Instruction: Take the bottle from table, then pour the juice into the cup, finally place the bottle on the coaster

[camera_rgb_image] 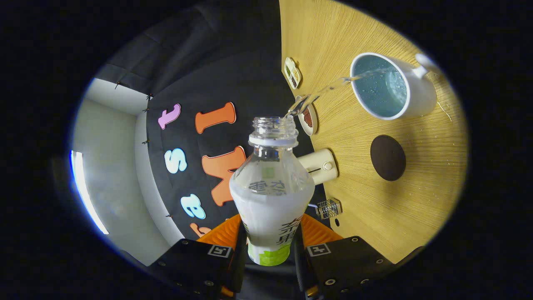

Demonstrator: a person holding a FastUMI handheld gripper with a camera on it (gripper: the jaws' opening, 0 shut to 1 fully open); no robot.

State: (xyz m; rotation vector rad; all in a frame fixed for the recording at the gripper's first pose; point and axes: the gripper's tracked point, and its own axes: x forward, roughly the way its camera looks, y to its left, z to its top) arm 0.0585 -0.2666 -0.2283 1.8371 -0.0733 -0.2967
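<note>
I am clamping my gripper [270, 246] on the bottle [271, 196] — both fingers are pressing on its lower body, one on each side, down at the bottom centre of the frame. The bottle is standing out straight ahead from between my jaws, its base tucked back between them and its open, capless neck [274, 130] pointing away toward the middle of the frame. It is clear plastic with a pale label wrapped round the lower half and a green band near the base.

The whole scene is lying rolled on its side: the wooden table [416, 200] is filling the right half of the frame, and the dark booth wall is taking up the centre and left.

A thin clear stream of liquid [329, 88] is leaving the bottle's mouth and arcing up and to the right, into the white cup [410, 89] in the upper right of the frame. The cup's inside is blue-green and beaded with droplets; its handle is pointing away toward the far upper right. A few drops are glistening on the wood just beside the cup.

The dark round coaster [387, 157] is lying bare on the table right of centre, below the cup and well apart from the bottle.

Along the table's edge by the wall, small items are sitting — a little dish [292, 73], a round plate [309, 118] behind the stream, a cream-coloured device [320, 166] just right of the bottle's shoulder, and a small clear cube [329, 208].
</note>
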